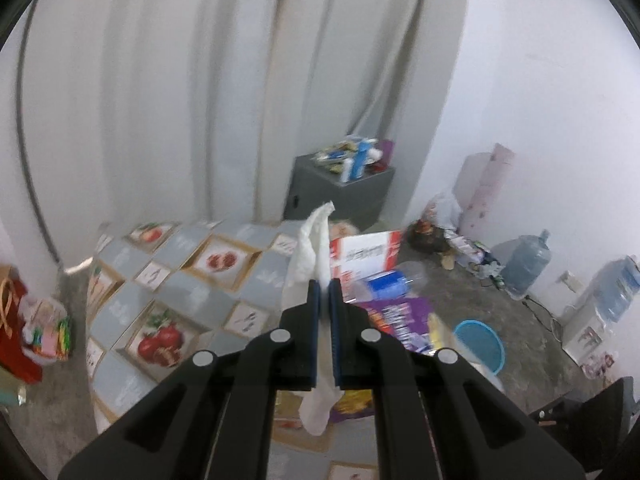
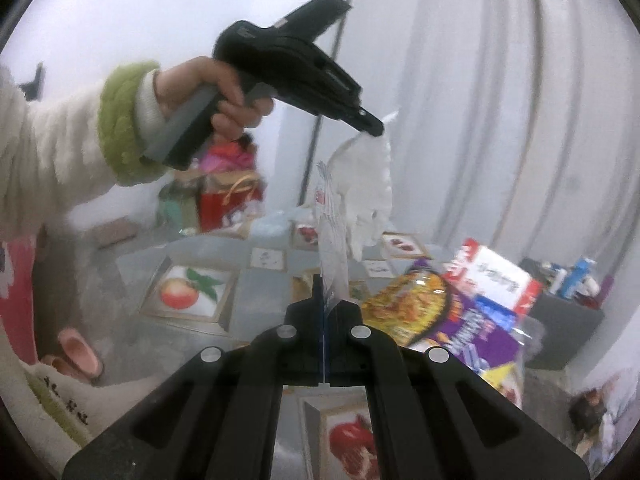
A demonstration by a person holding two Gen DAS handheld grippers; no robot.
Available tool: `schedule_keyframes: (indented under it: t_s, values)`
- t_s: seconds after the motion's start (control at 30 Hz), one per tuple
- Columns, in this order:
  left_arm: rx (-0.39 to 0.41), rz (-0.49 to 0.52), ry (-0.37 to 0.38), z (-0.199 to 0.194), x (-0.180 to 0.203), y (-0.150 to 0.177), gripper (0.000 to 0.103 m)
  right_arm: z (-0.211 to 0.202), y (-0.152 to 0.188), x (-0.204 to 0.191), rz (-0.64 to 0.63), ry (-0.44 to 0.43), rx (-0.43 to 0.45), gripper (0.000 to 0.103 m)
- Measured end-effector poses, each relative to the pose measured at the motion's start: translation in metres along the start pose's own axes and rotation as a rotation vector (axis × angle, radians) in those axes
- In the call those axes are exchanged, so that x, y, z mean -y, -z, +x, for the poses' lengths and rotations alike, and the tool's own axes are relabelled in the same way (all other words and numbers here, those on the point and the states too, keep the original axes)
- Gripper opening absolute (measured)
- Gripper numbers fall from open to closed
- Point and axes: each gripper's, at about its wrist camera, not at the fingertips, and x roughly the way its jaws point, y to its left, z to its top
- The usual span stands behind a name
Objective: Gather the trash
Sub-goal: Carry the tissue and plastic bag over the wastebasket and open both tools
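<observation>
Both grippers hang above the table: left pinching tissue, right pinching seemingly clear wrapper.

The tabletop has a grey cloth with little fruit pictures on it, like red pomegranates and an orange fruit. On it lie a white box with red edges, a clear plastic bottle with a blue label, a purple packet and a round yellow noodle bowl. They sit close together at one side of the tabletop. Beside it is the grey floor. On the floor stand a blue basin, a big water jug, a dark grey cabinet with small packets on top, and a red bag.
</observation>
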Motion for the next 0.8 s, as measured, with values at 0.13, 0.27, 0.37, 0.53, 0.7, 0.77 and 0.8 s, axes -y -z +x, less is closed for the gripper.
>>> schedule_keyframes:
  t_s: [0.13,0.27,0.37,0.53,0.7,0.77,0.8]
  values:
    - [0.021,0.05,0.071,0.001,0.044,-0.017,0.005,-0.037,0.01,0.025,0.08,0.107,0.023,0.0]
    - [0.015,0.117,0.169,0.021,0.101,-0.032,0.005,-0.08,0.032,0.065,0.197,0.259,0.037,0.0]
    - [-0.009,0.158,0.251,0.047,0.148,-0.039,0.005,-0.108,0.049,0.091,0.269,0.365,0.04,0.0]
    - [-0.088,0.229,0.374,0.109,0.229,-0.044,0.005,-0.158,0.09,0.139,0.402,0.579,0.027,0.0]
    - [-0.207,0.333,0.454,0.189,0.318,-0.031,0.005,-0.188,0.141,0.184,0.53,0.74,-0.033,0.0]
    - [-0.252,0.375,0.467,0.22,0.349,-0.02,0.005,-0.196,0.168,0.208,0.606,0.777,-0.062,0.0]
    - [-0.288,0.395,0.482,0.239,0.368,-0.013,0.005,-0.197,0.178,0.215,0.636,0.78,-0.069,0.0]
